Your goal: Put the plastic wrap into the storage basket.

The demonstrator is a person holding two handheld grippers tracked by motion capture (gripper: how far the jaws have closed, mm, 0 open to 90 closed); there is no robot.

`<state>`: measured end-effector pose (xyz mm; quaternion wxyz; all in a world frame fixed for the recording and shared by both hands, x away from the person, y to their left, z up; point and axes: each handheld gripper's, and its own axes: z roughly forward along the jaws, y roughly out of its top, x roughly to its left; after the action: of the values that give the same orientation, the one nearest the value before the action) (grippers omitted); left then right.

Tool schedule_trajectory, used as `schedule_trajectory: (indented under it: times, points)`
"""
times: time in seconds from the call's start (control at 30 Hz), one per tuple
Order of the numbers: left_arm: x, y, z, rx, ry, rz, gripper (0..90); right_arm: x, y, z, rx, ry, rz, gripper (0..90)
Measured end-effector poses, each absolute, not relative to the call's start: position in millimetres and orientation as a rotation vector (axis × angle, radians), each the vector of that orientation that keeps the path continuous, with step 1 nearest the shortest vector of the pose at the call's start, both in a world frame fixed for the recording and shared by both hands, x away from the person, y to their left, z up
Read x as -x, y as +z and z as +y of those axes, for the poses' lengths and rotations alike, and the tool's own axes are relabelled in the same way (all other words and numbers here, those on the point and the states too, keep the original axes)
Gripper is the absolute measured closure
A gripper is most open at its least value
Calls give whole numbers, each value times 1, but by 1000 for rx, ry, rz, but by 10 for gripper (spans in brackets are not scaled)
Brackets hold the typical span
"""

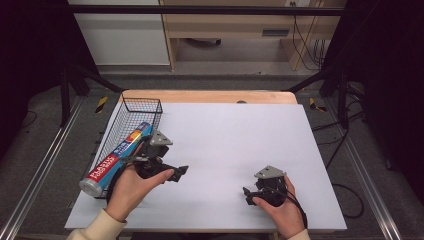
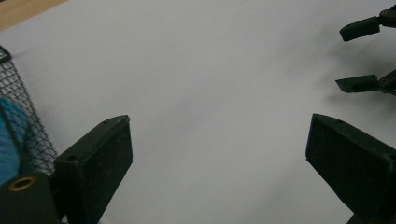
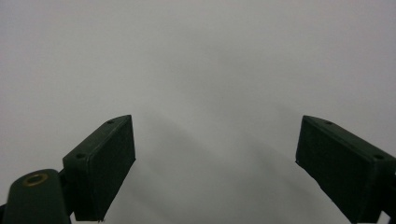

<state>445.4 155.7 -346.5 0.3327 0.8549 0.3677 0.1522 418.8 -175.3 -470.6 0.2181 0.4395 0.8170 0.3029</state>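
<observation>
- Forearms and hands enter from six o'clock in the high view, each holding a black two-jaw gripper over the white table top (image 1: pixel 225 145)
- At about nine o'clock on the table stands a black wire-mesh basket (image 1: pixel 134 106); a long boxed roll of plastic food wrap, red and blue with a silvery end cap (image 1: pixel 116 159), lies slanted in it, its near end sticking out over the basket's near edge towards seven o'clock
- Handling, as a judgement: the roll looks light and stiff, with a thin carton that may dent under a hard squeeze and a smooth printed skin that could slip; a hold across the middle of its length, on the flat sides, should keep it balanced
- Left gripper (image 1: pixel 175 174) sits just beside the basket, at its three o'clock side, pointing across the table; in the left gripper view its jaws stand wide apart with nothing but bare table between them, the mesh and a blue patch of the roll at the left edge
- Right gripper (image 1: pixel 248 195) rests near five o'clock, well apart from the roll, jaws spread and empty
</observation>
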Motion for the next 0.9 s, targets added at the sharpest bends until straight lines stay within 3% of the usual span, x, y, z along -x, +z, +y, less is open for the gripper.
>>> schedule_trajectory:
  times: [0.57,0.9]
  points:
    - [-441,-411,138,-2211,347,975,67,-419,-470,-176,-1241,840,2258,104]
    - [-442,-449,144,-2164,489,949,64,-419,-470,-176,-1240,836,2252,103]
